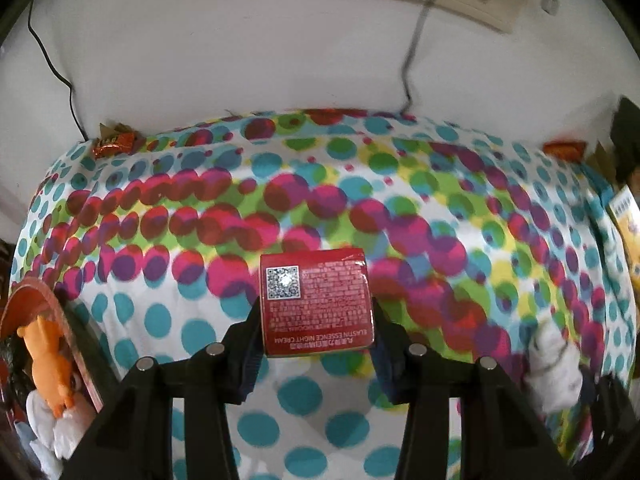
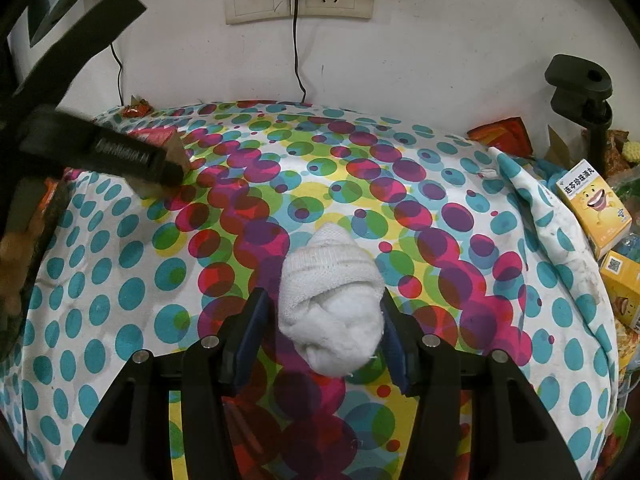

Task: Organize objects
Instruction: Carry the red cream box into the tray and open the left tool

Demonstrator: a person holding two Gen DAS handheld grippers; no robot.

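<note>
My left gripper (image 1: pixel 316 320) is shut on a red night cream box (image 1: pixel 316 300) with a QR code, held above the spotted tablecloth (image 1: pixel 200 320). My right gripper (image 2: pixel 322 320) has its jaws on both sides of a rolled white sock (image 2: pixel 330 300), which fills the gap between them. The left gripper also shows in the right wrist view (image 2: pixel 132 156), blurred, at the far left with the box (image 2: pixel 160 136) in it. The white sock shows at the right edge of the left wrist view (image 1: pixel 556 368).
Yellow medicine boxes (image 2: pixel 596 208) and snack packets (image 2: pixel 500 132) lie at the table's right edge. An orange candy wrapper (image 1: pixel 112 144) lies at the far left by the wall. An orange plush toy (image 1: pixel 52 360) sits at the left. A black clamp stand (image 2: pixel 580 88) stands at the right.
</note>
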